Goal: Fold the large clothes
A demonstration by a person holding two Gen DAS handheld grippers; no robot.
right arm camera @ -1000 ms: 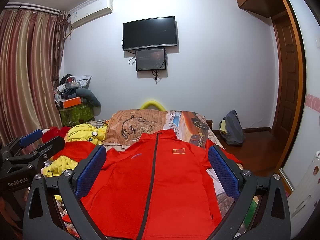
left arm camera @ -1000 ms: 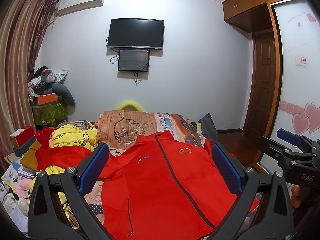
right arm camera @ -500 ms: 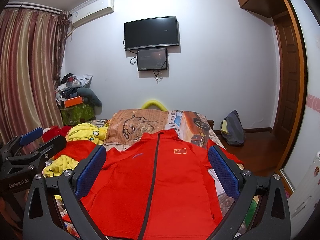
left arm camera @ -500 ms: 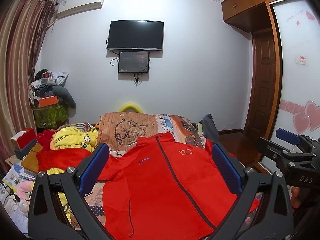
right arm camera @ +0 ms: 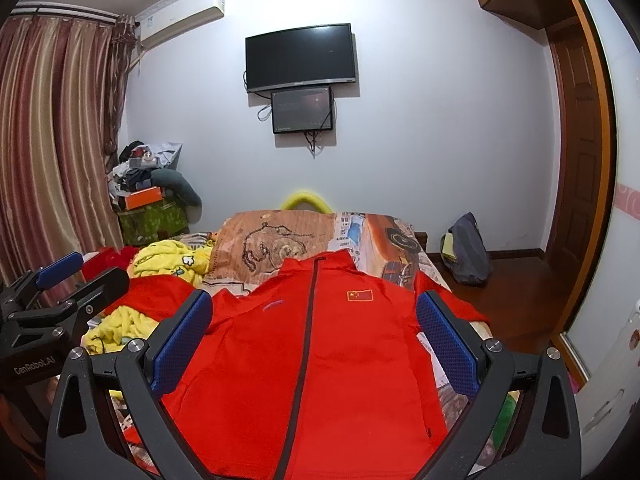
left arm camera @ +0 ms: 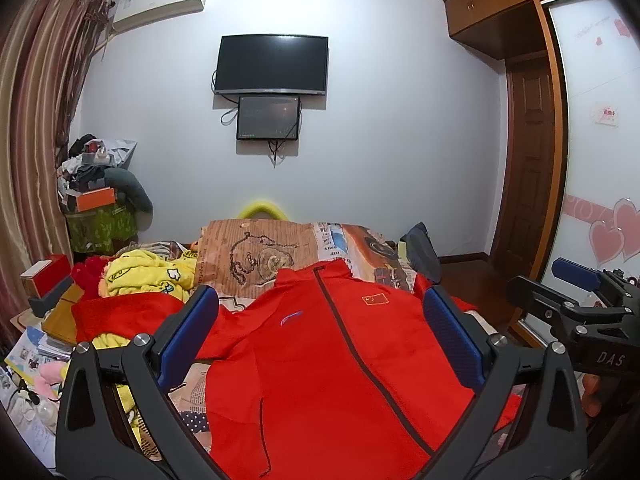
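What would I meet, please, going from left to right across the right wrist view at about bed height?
Left gripper → yellow garment → red jacket → dark backpack on the floor → wooden door.

The red jacket's (left arm camera: 320,368) hem runs off the bottom edge in both wrist views, and its right sleeve (right arm camera: 444,300) drops out of sight over the bed's (right arm camera: 384,240) edge.
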